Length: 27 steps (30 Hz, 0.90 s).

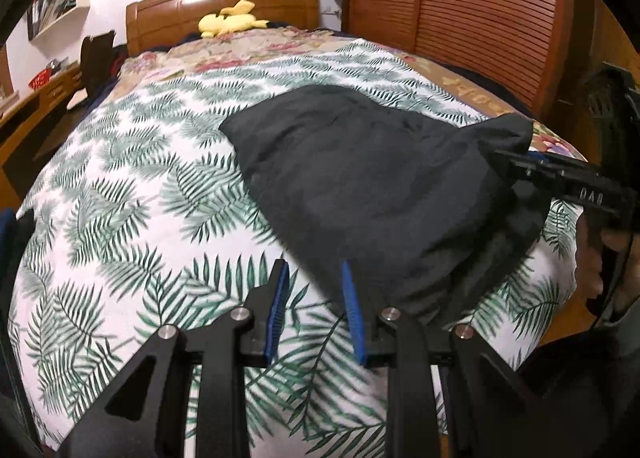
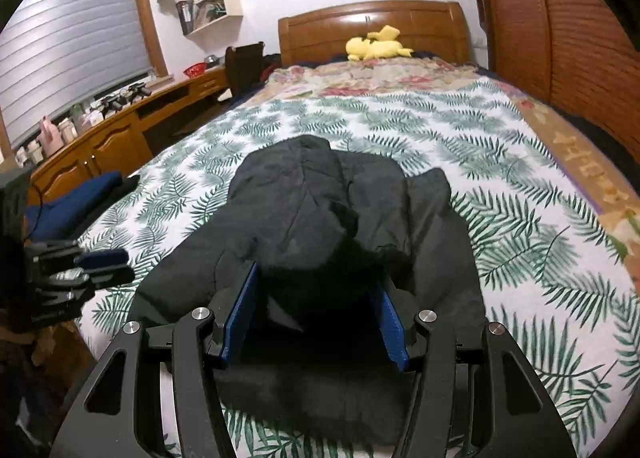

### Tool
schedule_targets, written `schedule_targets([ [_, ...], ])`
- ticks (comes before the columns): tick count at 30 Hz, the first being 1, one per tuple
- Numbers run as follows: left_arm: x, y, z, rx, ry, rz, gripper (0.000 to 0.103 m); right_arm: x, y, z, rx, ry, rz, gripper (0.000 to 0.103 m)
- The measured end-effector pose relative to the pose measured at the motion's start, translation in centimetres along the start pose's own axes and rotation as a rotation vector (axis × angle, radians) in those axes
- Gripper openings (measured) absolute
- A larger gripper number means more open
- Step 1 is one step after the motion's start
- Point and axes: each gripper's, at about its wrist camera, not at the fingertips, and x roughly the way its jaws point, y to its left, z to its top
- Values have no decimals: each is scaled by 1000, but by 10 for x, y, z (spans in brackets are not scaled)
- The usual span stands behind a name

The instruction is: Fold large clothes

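Observation:
A black padded garment lies on the leaf-patterned bedspread near the foot of the bed, partly folded over itself. My right gripper is shut on a thick bunch of its near edge, and the cloth fills the gap between the blue pads. In the left wrist view the right gripper holds the garment raised at its right corner. My left gripper stands open over the bedspread; its right finger sits at the garment's near-left edge, with nothing between the pads. The left gripper is blurred in the right wrist view.
A yellow plush toy lies by the wooden headboard. A slatted wooden wardrobe stands along the right side of the bed. A wooden desk and a dark chair are on the left. Folded navy cloth rests at the bed's left edge.

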Motion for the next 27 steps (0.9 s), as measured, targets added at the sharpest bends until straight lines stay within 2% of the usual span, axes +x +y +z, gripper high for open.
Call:
schedule_targets([
  [4,3,9,-10,-18,17,2,25,6,-4,-1,30,13,39,56],
  [5,3,11,-12,-22,20,4,25,6,-4,-1,27,12,62,44],
  [6,3,12,-13,-23,22,4,25,6,-2,-1,21,9,89,26],
  [9,2,13,-14,-26,23,4,25,-5,9,2,-26,-47,101,9],
  [15,-2,10,-9,-28,6,-8,25,-56,24,13,-88,-245,67,2],
  [18,-6,5,0,-19,-24,-15,25,-77,15,12,-70,-283,41,2],
  [19,-8,4,3,-17,-34,-16,25,-84,12,9,-73,-293,4,2],
  [23,-16,-3,20,-23,-104,-53,25,-91,0,-6,-84,-260,-103,1],
  [27,-12,-6,40,-27,-146,-78,25,-71,-22,-36,-37,-111,-156,1],
])
